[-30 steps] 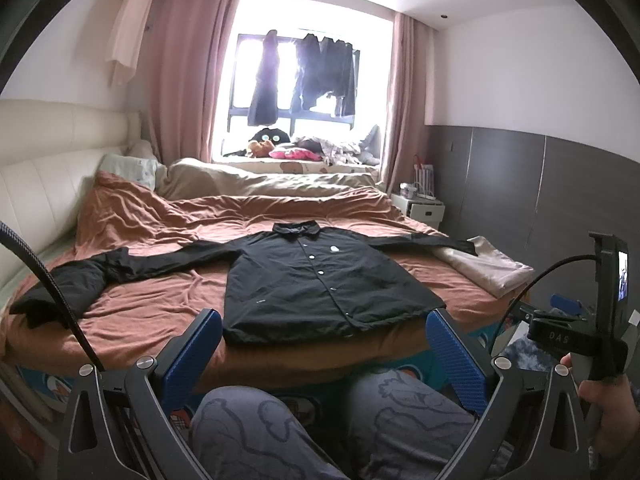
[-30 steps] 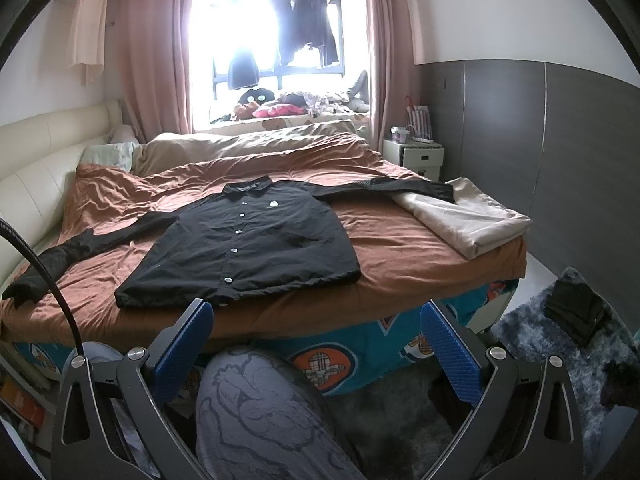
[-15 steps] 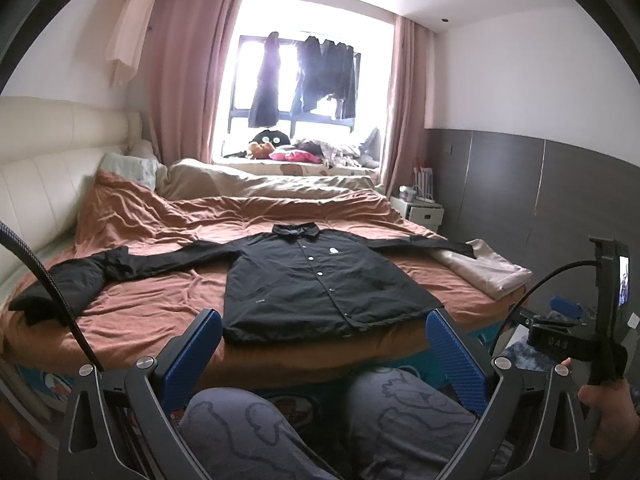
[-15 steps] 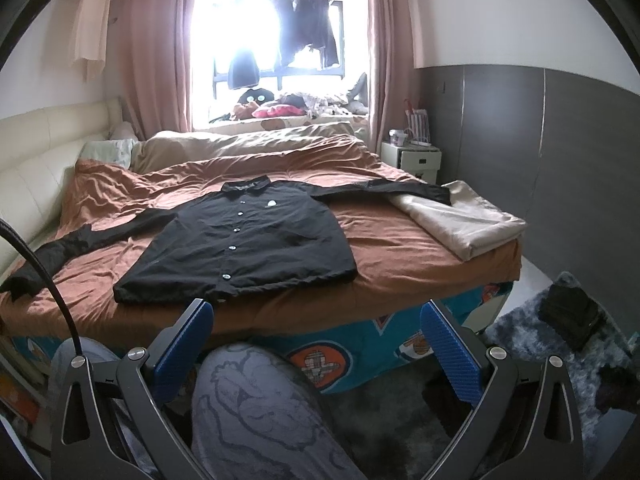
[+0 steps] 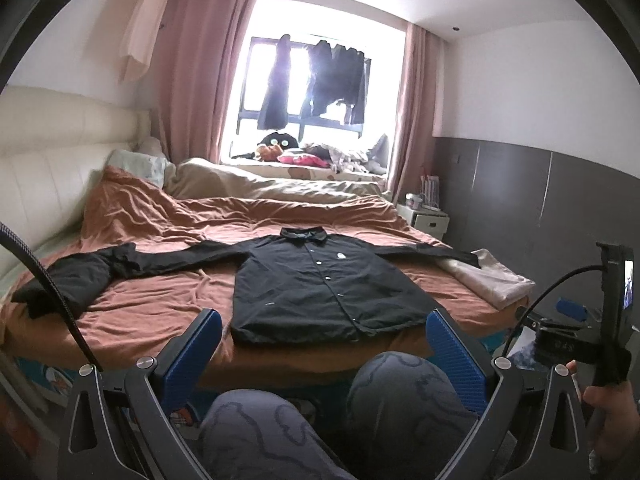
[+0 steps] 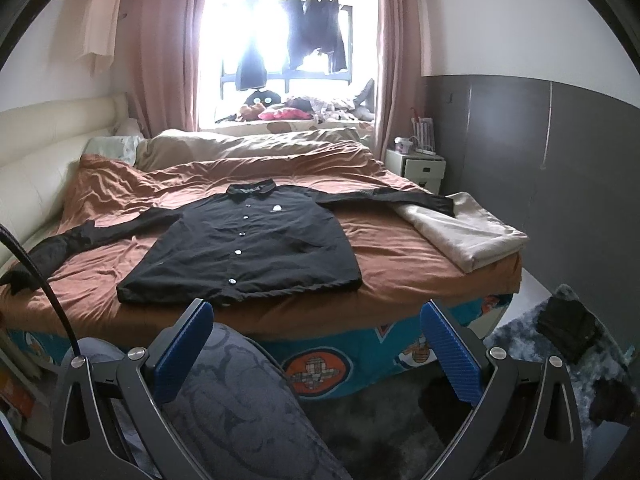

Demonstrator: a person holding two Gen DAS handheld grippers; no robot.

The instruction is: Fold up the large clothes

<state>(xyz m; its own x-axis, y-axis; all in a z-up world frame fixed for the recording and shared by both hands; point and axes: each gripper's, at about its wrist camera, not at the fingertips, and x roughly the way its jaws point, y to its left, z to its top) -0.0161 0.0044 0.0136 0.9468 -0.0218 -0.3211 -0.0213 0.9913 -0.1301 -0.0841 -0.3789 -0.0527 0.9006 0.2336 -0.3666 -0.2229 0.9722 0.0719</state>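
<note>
- Shirt (image 5: 316, 286), black and long-sleeved, lies flat and face up on the bed (image 5: 168, 300), on the rust-brown cover, with its buttoned front showing.
- Its collar (image 5: 303, 234) points away from me toward the window (image 5: 308, 92), and the hem (image 5: 320, 334) sits near the bed's front edge, so I read the body's long axis as running from me toward the far end of the room.
- Both sleeves are spread out sideways, crossing that axis: the left sleeve (image 5: 96, 270) reaches toward the cream headboard (image 5: 52, 176) side and bunches at its end, and the right sleeve (image 6: 384, 197) runs out until its cuff rests on a folded beige cloth (image 6: 464, 232) at the bed's corner.
- From the right wrist view the shirt (image 6: 248, 244) looks slightly skewed, hem swung to the left (fisheye bending may add to this).
- My left claw (image 5: 322, 354) has its blue fingers (image 5: 192, 356) spread wide with nothing between them, held low in front of the bed, above the person's patterned trouser knees (image 5: 404, 396).
- My right claw (image 6: 316, 354) is also spread wide and empty, short of the bed edge and not touching the shirt.
- In the left wrist view I can see the person's right hand (image 5: 612, 408) around the other rig's handle.
- A white nightstand (image 6: 420, 168) stands beyond the bed's far right corner, and dark clothes (image 5: 320, 80) hang in the window.
</note>
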